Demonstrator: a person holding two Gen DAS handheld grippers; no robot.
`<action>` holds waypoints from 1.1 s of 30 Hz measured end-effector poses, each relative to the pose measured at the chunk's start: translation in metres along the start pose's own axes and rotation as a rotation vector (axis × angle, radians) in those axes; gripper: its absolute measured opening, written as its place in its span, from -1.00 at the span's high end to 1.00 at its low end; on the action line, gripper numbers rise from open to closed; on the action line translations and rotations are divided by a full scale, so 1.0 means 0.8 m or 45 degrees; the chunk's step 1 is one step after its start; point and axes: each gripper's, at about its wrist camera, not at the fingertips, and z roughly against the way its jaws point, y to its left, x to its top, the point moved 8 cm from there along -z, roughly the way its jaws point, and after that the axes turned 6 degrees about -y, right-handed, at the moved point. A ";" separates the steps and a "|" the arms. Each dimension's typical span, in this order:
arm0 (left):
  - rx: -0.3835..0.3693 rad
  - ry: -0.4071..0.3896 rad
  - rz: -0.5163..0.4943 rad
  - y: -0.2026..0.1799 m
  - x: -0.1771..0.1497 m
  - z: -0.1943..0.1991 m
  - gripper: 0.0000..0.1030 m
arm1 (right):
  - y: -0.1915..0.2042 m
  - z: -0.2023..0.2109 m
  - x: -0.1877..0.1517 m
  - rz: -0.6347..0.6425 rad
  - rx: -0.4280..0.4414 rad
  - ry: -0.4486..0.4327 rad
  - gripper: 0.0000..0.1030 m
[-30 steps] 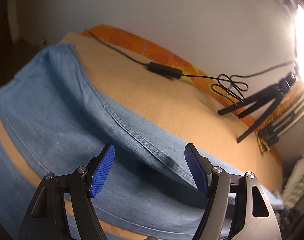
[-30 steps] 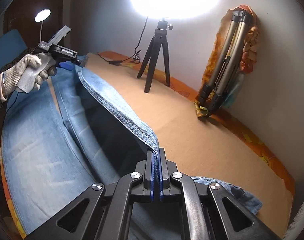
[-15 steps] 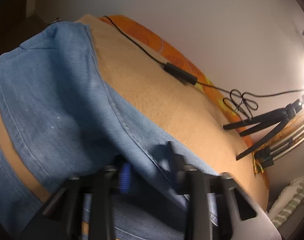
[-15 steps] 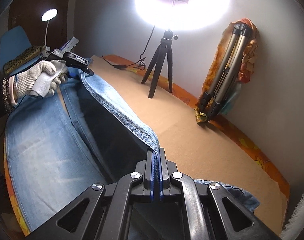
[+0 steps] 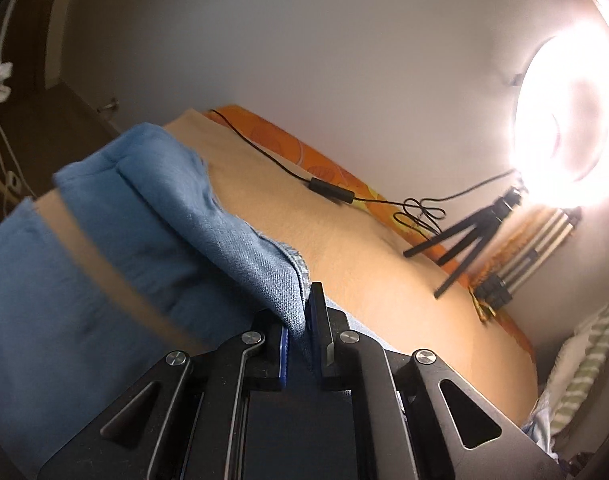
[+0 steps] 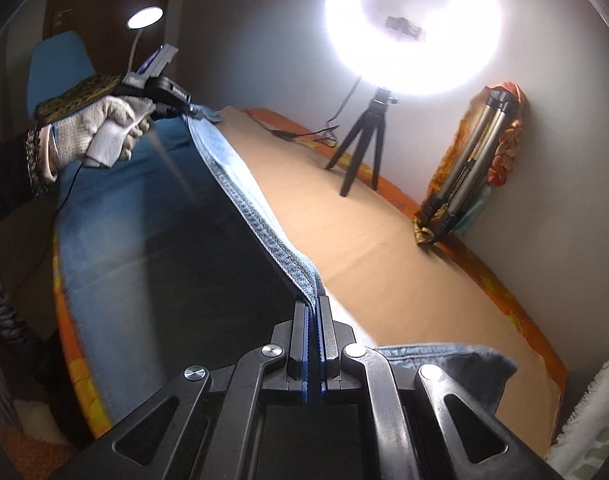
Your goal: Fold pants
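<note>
Both tongs are clamped on a pair of blue denim pants point(image 6: 240, 184), lifting one long seamed edge off a tan blanket point(image 6: 368, 248). The right gripper point(image 6: 313, 344) has its blue-padded jaws pressed together on the hem seam at the near end of the raised edge. The left gripper point(image 5: 302, 336), whose jaws have just been closing, now pinches a bunched fold of denim between its blue pads; in the right wrist view the same tool point(image 6: 192, 112) sits at the far end of the edge, held by a hand in a pale knit glove point(image 6: 100, 136) with a dark sleeve behind it. Between the two tongs the seam runs taut and raised, the cloth below it hanging in shadow, while the rest of the pants lies flat along the blanket's left side, one leg end point(image 6: 444, 356) showing just right of the right gripper. Along the blanket's far edge, against a white wall, an orange patterned sheet point(image 5: 328, 168) shows. A black cable with an inline box point(image 5: 330, 191) trails over that edge to a small black tripod point(image 6: 360, 148) carrying a glaring ring light point(image 6: 412, 28). A folded silver tripod point(image 6: 464, 176) leans in the far right corner against orange cloth. A small lamp point(image 6: 144, 17) glows above a blue chair back point(image 6: 58, 68) at far left.
</note>
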 end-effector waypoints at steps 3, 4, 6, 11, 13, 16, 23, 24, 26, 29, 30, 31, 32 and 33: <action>0.018 -0.014 -0.033 0.018 -0.026 0.041 0.86 | 0.012 0.014 -0.003 0.017 0.029 0.027 0.99; 0.022 -0.009 -0.039 0.026 -0.040 0.053 0.87 | 0.014 0.016 -0.004 0.022 0.037 0.036 0.99; 0.027 0.002 -0.036 0.040 -0.060 0.068 0.87 | 0.024 0.019 -0.012 0.032 0.053 0.066 0.99; 0.059 0.054 -0.017 0.073 -0.116 0.088 0.87 | 0.054 0.023 -0.052 0.022 0.106 0.144 0.99; 0.065 0.059 -0.013 0.080 -0.131 0.096 0.87 | 0.066 0.024 -0.067 0.026 0.114 0.167 0.99; 0.079 0.079 -0.018 0.092 -0.152 0.104 0.87 | 0.080 0.026 -0.088 0.019 0.120 0.189 0.99; 0.150 0.094 -0.055 0.115 -0.168 0.118 0.67 | 0.094 0.011 -0.119 -0.017 0.103 0.216 0.99; 0.156 0.082 -0.068 0.117 -0.165 0.124 0.63 | 0.094 0.008 -0.121 -0.037 0.107 0.214 0.99; 0.179 0.047 -0.088 0.120 -0.157 0.136 0.46 | 0.094 0.003 -0.129 -0.060 0.104 0.206 0.99; 0.234 -0.023 -0.121 0.127 -0.139 0.153 0.42 | 0.091 -0.005 -0.137 -0.120 0.104 0.179 0.99; 0.248 -0.041 -0.129 0.128 -0.131 0.156 0.42 | 0.089 -0.007 -0.138 -0.143 0.109 0.180 0.99; 0.257 -0.057 -0.132 0.128 -0.122 0.157 0.42 | 0.089 -0.009 -0.136 -0.148 0.112 0.178 0.99; 0.263 -0.071 -0.128 0.129 -0.113 0.157 0.42 | 0.088 -0.008 -0.133 -0.135 0.115 0.171 0.99; 0.266 -0.078 -0.126 0.132 -0.105 0.157 0.40 | 0.088 -0.007 -0.132 -0.129 0.114 0.168 0.99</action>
